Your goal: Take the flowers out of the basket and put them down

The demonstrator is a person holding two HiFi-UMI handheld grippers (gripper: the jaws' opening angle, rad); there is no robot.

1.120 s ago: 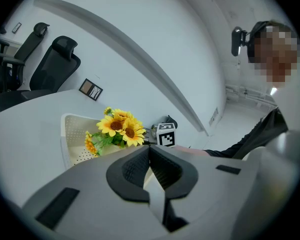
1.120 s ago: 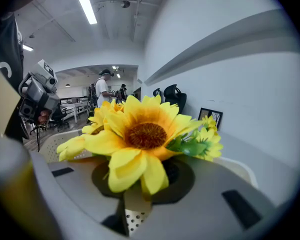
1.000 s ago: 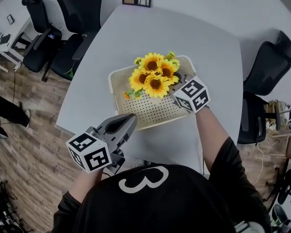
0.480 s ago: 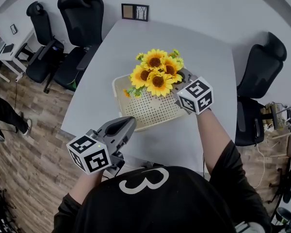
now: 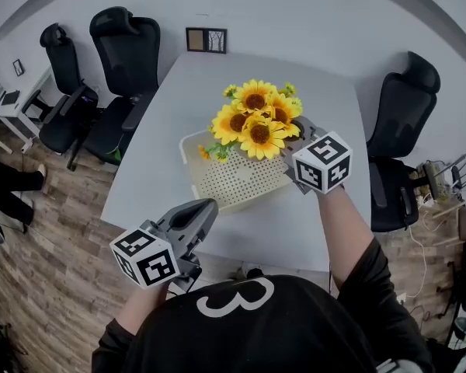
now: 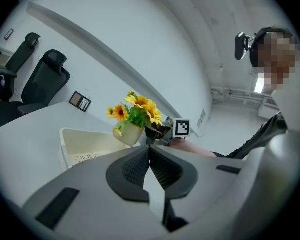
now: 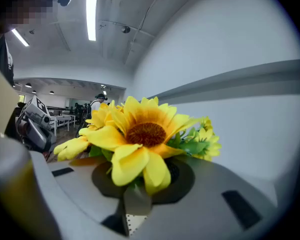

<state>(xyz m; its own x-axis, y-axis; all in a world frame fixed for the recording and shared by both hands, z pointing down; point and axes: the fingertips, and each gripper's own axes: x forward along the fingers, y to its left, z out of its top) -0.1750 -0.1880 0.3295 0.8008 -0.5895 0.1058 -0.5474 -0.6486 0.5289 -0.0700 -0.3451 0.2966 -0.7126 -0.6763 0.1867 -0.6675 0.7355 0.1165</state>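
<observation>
At the near-left corner of the worktop (image 5: 179, 84), my left gripper (image 5: 208, 206) hangs just off the edge. Its fingers (image 6: 132, 168) are pressed together with nothing between them, so it has no part in this step.

The basket (image 5: 237, 183) sits by the near edge, about midway along. Its perforated floor is bare, so I judge the lift-out done.

The flowers (image 5: 256, 119), a bunch of sunflowers in a small cream pot (image 6: 128, 133), are in the air over the basket's far-right corner, and the pot is clear of the rim.

My right gripper (image 5: 291, 140) carries them, its fingers (image 7: 182, 176) clamped low on the bunch under the blooms. The blooms hide exactly where they bite.

The step in hand is the carry. Next I need to move the pot sideways past the rim to bare worktop, towards the right or far edge. Then I lower it level until the base stands flat, and only then release.
</observation>
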